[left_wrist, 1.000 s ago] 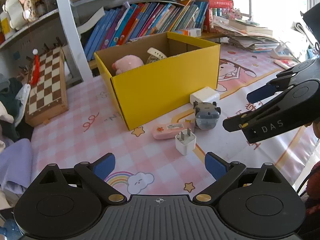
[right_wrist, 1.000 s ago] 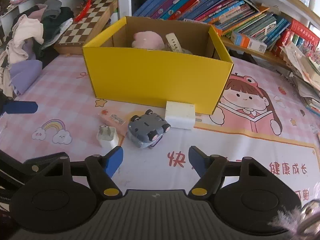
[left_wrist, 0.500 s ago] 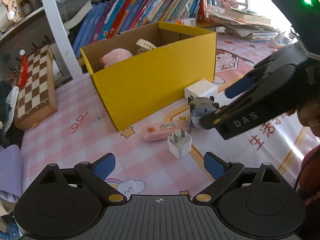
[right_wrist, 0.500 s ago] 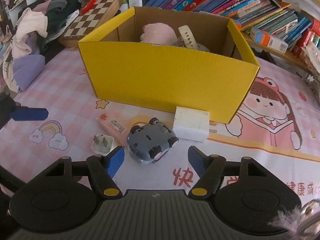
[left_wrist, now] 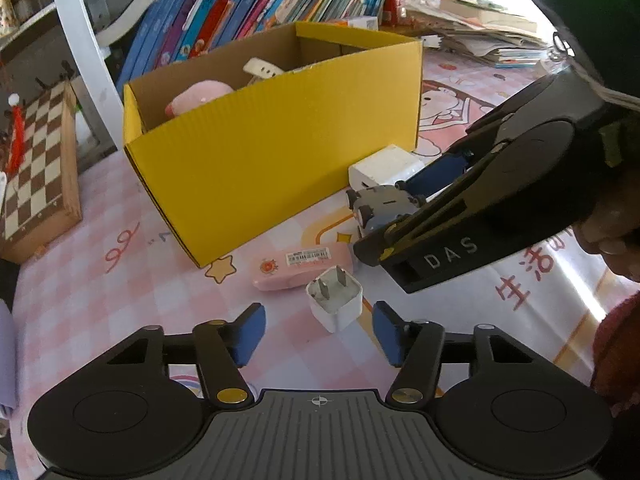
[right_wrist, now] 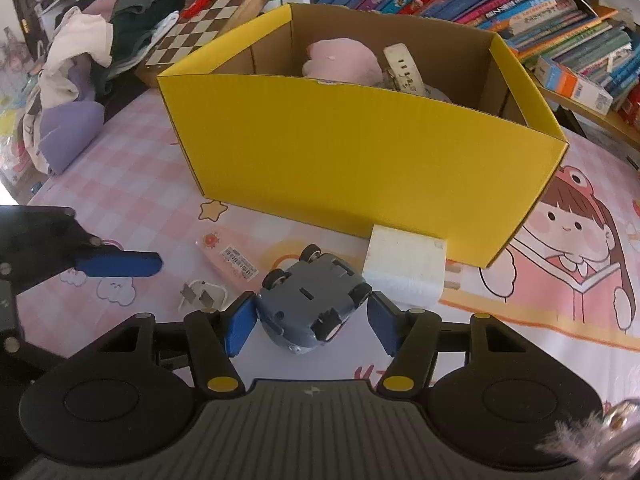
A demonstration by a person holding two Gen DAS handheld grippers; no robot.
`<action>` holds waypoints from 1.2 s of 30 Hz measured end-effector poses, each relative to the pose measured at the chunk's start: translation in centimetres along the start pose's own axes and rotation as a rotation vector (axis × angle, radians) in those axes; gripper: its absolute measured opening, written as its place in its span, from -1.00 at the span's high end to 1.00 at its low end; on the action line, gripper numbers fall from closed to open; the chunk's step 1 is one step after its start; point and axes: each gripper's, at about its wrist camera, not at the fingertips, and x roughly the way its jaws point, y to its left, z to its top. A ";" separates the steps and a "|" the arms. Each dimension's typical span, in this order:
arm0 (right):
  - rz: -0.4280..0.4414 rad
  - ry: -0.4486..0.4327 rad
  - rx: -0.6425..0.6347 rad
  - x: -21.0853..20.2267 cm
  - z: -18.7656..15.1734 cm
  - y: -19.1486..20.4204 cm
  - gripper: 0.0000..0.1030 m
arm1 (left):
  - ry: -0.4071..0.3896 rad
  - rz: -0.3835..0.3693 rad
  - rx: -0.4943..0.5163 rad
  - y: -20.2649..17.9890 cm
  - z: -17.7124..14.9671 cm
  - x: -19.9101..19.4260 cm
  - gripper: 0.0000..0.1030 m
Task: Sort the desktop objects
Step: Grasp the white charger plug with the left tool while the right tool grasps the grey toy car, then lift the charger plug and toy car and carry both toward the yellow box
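A small white plug (left_wrist: 334, 300) stands prongs-up on the pink checked mat, between the fingers of my left gripper (left_wrist: 318, 330). Its jaws are closing, with a gap still showing on both sides of the plug. A grey toy car (right_wrist: 312, 304) lies wheels-up between the blue pads of my right gripper (right_wrist: 311, 314). These jaws are closing too; the left pad is at the car's side, the right pad a little off it. Behind them lie a pink flat case (left_wrist: 300, 266) and a larger white charger (right_wrist: 404, 268), against the yellow box (right_wrist: 360, 160).
The box holds a pink plush (right_wrist: 340, 60) and a white strap (right_wrist: 404, 68). A chessboard (left_wrist: 36, 160) lies at the left, a heap of clothes (right_wrist: 80, 60) beyond it. Rows of books (left_wrist: 260, 12) and stacked papers (left_wrist: 480, 36) line the back.
Both grippers came down and forward onto the mat. The left jaws narrowed around the small plug. The right jaws narrowed around the toy car, which now sits between the pads.
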 end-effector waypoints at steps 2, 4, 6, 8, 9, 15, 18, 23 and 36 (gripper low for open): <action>0.007 0.005 -0.008 0.2 0.0 -0.1 -0.15 | 0.002 -0.001 -0.008 -0.1 0.2 0.3 -0.09; 0.014 0.008 -0.010 0.3 0.0 -0.3 -0.10 | 0.004 -0.007 -0.011 -0.2 0.4 0.6 -0.09; 0.025 0.009 -0.010 0.3 0.1 -0.5 -0.10 | 0.005 -0.013 -0.007 -0.4 0.6 0.8 -0.09; 0.032 0.009 -0.013 0.3 0.1 -0.6 -0.08 | 0.005 -0.016 -0.003 -0.6 0.7 1.1 -0.08; 0.034 0.010 -0.016 0.3 0.0 -0.6 -0.07 | 0.005 -0.016 -0.002 -0.7 0.7 1.2 -0.04; 0.047 0.010 -0.036 -0.2 -0.3 -0.7 0.05 | 0.025 -0.020 -0.034 -0.4 0.8 2.0 0.22; 0.050 0.007 -0.041 -0.4 -0.4 -0.7 0.14 | 0.022 -0.028 -0.038 -0.4 0.9 2.2 0.39; 0.049 0.006 -0.039 -0.8 -0.7 -0.9 0.20 | 0.014 -0.032 -0.026 -0.4 0.8 2.3 0.41; 0.000 -0.013 0.002 -2.3 -1.4 -0.9 0.23 | 0.001 -0.016 -0.024 0.3 -0.1 0.5 0.42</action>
